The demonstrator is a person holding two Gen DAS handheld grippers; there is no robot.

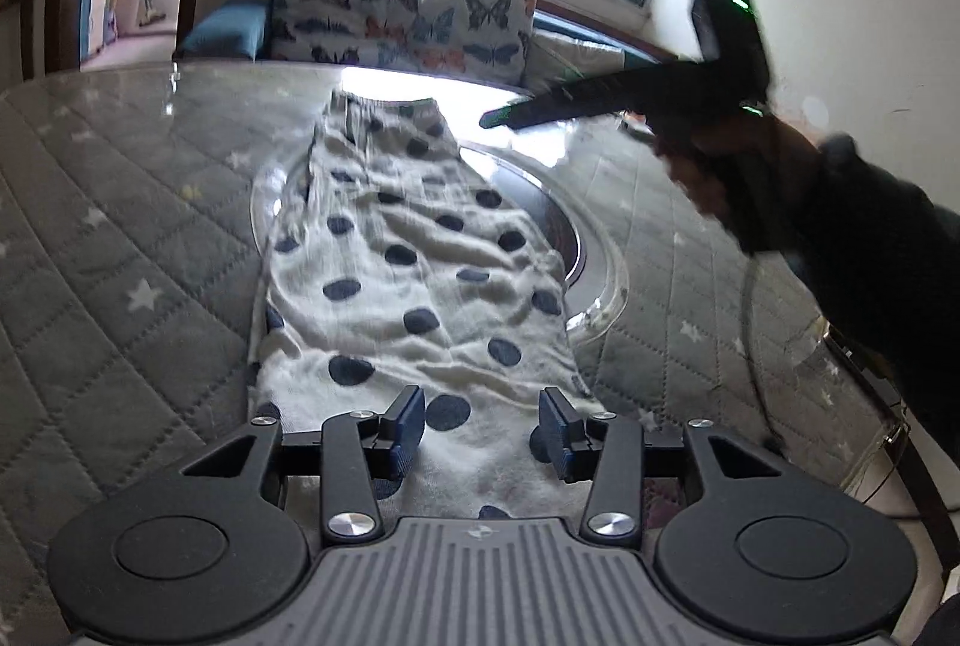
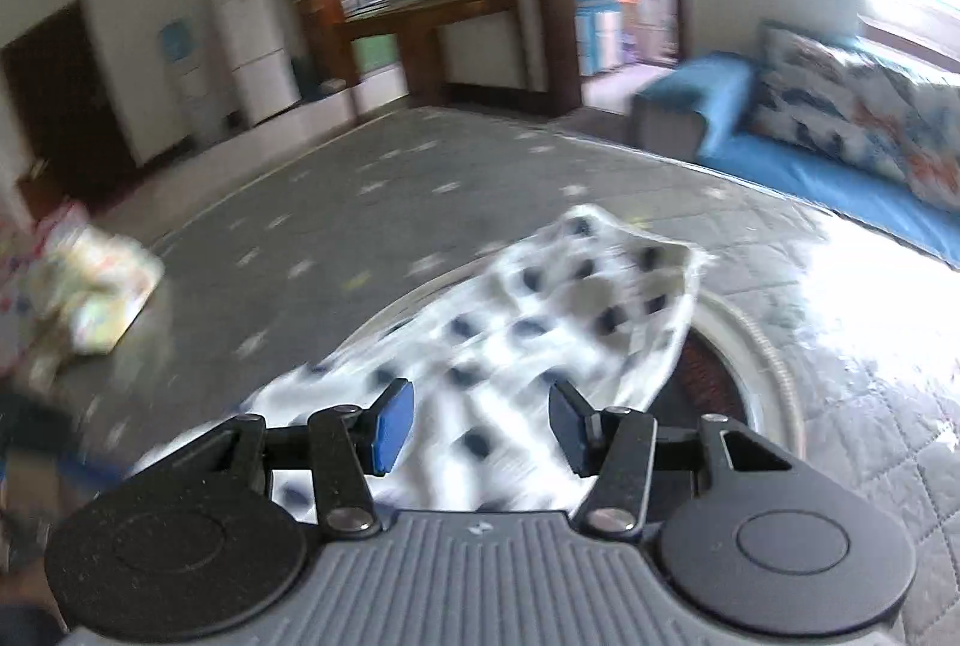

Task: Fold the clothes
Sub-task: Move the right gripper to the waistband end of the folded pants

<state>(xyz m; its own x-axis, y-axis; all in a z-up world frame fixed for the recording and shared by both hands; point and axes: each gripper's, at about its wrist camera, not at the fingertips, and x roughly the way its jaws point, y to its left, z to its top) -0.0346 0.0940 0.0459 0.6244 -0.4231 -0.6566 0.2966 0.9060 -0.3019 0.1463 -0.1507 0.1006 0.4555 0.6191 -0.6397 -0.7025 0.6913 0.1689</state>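
Observation:
A white garment with dark blue dots (image 1: 420, 280) lies stretched lengthwise on the grey quilted table cover (image 1: 120, 250). My left gripper (image 1: 483, 424) is open and empty just above its near end. My right gripper (image 2: 480, 427) is open and empty, hovering over the same garment (image 2: 540, 322), which looks blurred in the right wrist view. In the left wrist view the right gripper (image 1: 498, 117) is held in the air near the garment's far end, with the person's hand behind it.
A round glass turntable (image 1: 594, 250) sits under the garment in the middle of the table. A folded pale printed cloth (image 2: 96, 292) lies at the table's left. A blue sofa with butterfly cushions (image 1: 402, 24) stands beyond the far edge.

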